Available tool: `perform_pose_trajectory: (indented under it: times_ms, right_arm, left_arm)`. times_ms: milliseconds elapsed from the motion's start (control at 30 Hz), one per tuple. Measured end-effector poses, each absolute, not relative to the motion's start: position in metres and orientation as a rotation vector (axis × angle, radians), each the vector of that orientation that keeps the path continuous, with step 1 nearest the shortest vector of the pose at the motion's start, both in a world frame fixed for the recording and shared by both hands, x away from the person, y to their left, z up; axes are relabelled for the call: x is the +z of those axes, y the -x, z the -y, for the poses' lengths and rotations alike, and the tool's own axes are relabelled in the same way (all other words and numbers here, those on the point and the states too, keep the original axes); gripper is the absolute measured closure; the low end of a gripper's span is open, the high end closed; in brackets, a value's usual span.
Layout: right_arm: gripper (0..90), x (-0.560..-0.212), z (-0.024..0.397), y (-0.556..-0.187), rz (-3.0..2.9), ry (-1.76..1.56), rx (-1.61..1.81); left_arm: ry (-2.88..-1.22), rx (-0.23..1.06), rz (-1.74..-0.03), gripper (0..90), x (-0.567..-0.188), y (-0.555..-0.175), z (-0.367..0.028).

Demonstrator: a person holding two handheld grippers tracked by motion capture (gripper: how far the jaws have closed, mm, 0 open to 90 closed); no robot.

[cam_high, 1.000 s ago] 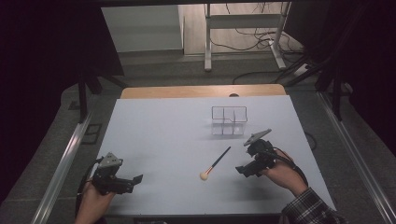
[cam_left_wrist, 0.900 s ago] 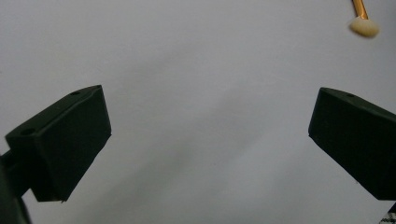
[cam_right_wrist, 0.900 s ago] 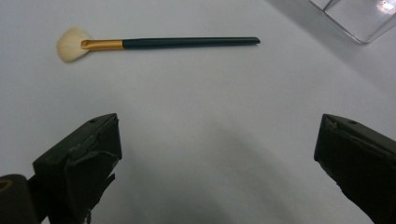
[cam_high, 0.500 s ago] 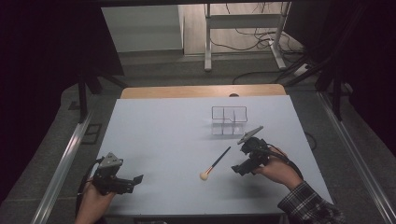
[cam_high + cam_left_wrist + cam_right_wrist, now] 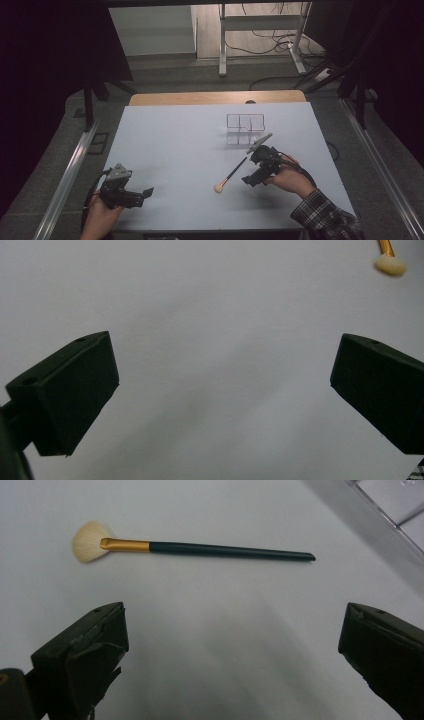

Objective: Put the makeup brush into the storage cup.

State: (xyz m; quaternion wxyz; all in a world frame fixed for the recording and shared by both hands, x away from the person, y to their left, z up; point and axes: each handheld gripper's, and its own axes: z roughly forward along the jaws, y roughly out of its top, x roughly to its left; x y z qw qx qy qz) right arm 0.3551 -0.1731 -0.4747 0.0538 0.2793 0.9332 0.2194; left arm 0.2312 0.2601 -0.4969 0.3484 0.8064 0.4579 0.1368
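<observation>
Brush (image 5: 230,175) lies flat on the white surface (image 5: 175,150), right of its middle and toward the near edge, its pale fan-shaped bristles pointing to the near edge and its dark handle slanting away to the far right. Near the near-left corner the left gripper (image 5: 142,194) rests in a hand, jaws spread wide over bare surface, well apart from the brush. Just beside the brush handle, on its right, the right gripper (image 5: 250,179) hangs low with its jaws spread, touching nothing. Farther back, toward the far edge, stands a clear organizer (image 5: 245,128) split into compartments; they look empty.
</observation>
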Motion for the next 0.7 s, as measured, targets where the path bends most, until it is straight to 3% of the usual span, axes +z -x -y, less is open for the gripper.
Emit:
perform_pose_trajectory:
  times_ms: [700]
  right_arm:
    - [0.0, -0.484, 0.143, -0.368, -2.872, -0.721, 0.632]
  left_arm:
    - [-2.099, 0.346, -1.185, 0.0, -0.498, -0.232, -0.259]
